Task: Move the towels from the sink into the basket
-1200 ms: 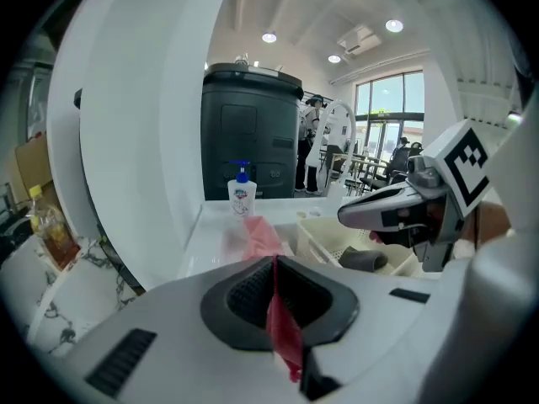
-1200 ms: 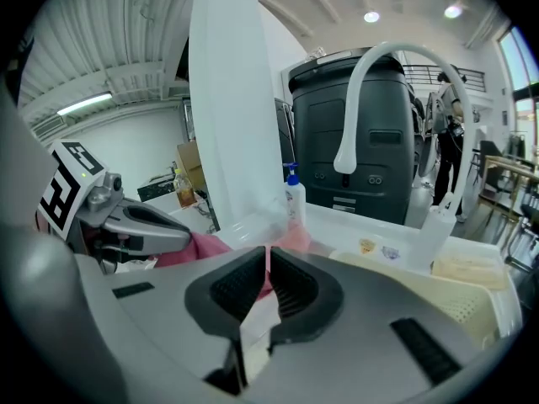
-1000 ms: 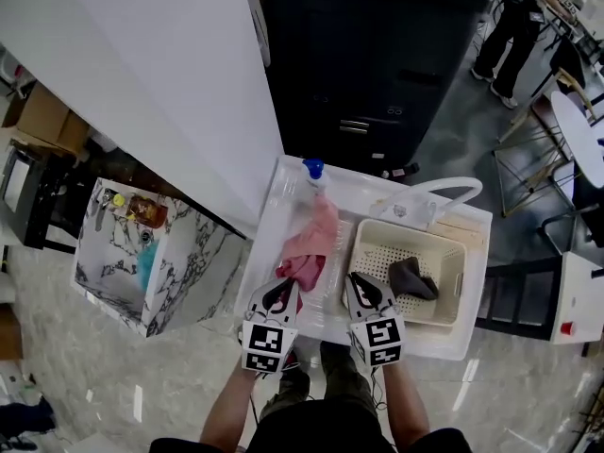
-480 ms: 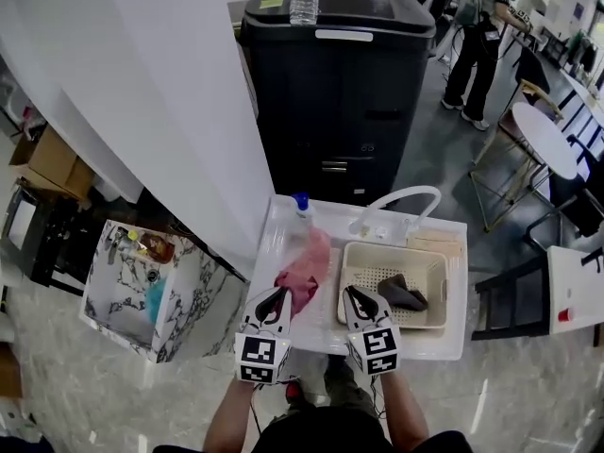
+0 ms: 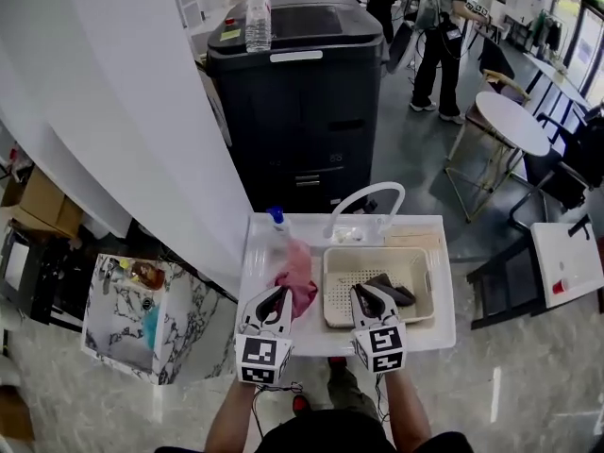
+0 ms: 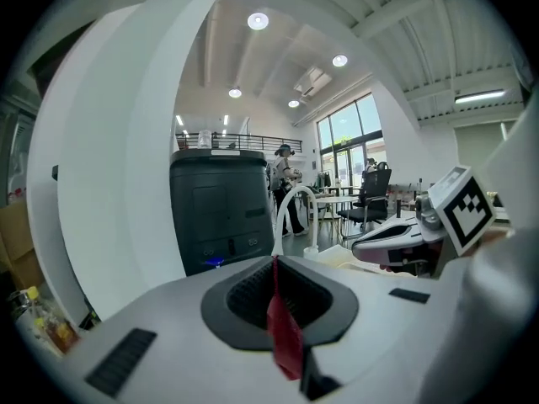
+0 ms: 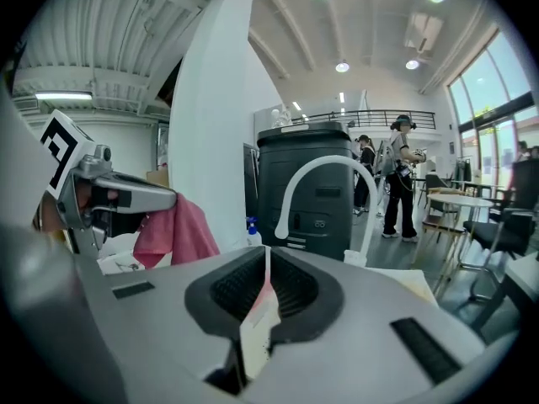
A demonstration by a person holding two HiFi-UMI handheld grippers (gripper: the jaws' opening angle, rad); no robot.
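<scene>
— What changed?
— Both hands rose. The left gripper [image 5: 277,296] fingers pinch the pink cloth towel [image 5: 298,270], lifting it above the white sink [image 5: 262,253] at centre frame.
— And the right gripper [image 5: 363,295]?
— Its fingers are pressed on a thin pale strip [image 7: 255,326]. The cream perforated basket [image 5: 377,250], just right, comes next.

Open-plan office or lab hall, not a home. A free-standing white sink unit [image 5: 257,258] with a looped white faucet [image 5: 363,196] stands on polished grey floor [image 5: 425,168] beside a big white column [image 5: 113,111]. Behind it is a tall black machine cabinet [image 5: 302,111] with a water bottle [image 5: 257,17] on top. Round table [image 5: 514,125], black chair [image 5: 571,176], cardboard boxes [image 5: 42,201], person standing [image 5: 444,36]. High ceiling, recessed lights [image 6: 258,21], mezzanine railing [image 6: 244,141], tall windows [image 6: 349,129].
</scene>
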